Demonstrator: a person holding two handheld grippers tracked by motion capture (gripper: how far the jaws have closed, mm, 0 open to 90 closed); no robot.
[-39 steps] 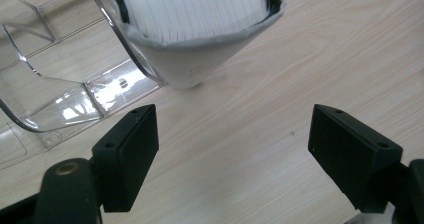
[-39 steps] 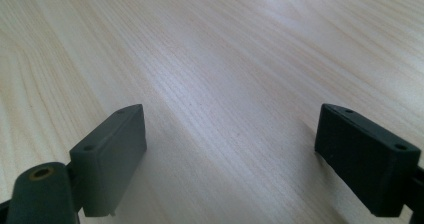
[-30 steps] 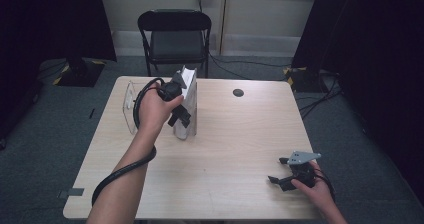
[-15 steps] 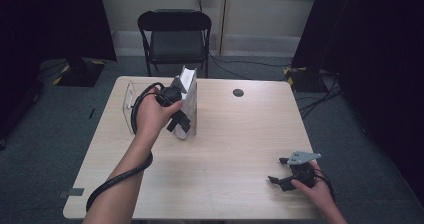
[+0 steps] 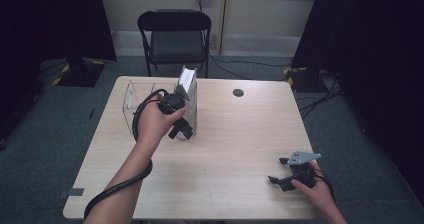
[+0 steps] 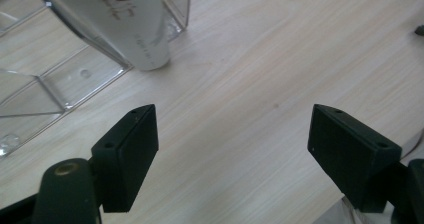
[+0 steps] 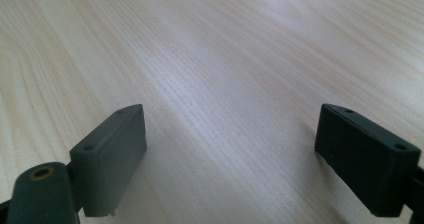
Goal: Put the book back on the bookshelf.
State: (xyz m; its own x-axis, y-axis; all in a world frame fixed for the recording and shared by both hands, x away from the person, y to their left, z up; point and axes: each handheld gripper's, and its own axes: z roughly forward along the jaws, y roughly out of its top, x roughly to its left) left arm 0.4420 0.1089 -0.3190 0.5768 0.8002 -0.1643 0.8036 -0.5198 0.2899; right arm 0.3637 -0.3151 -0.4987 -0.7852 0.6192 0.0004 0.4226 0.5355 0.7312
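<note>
The white tube (image 6: 127,26) stands in the clear organizer (image 6: 45,84), just beyond the spread, empty left tongs (image 6: 230,149); a straight retreat is advised. The right tongs (image 7: 245,159) are spread on the tabletop (image 7: 225,59).

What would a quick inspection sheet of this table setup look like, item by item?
Surface: light wooden table, mostly bare.
Job's things: clear plastic organizer with compartments at the far left; a white tube stands tilted in it.
Clutter: small dark round spot on the far side of the table.
Grippers: left gripper open, nothing between its jaws, beside the organizer; right gripper open over bare wood near the front right corner.
Cables: black cable trails along the left forearm.
Surroundings: black folding chair behind the table, grey carpet, dark curtains.
</note>
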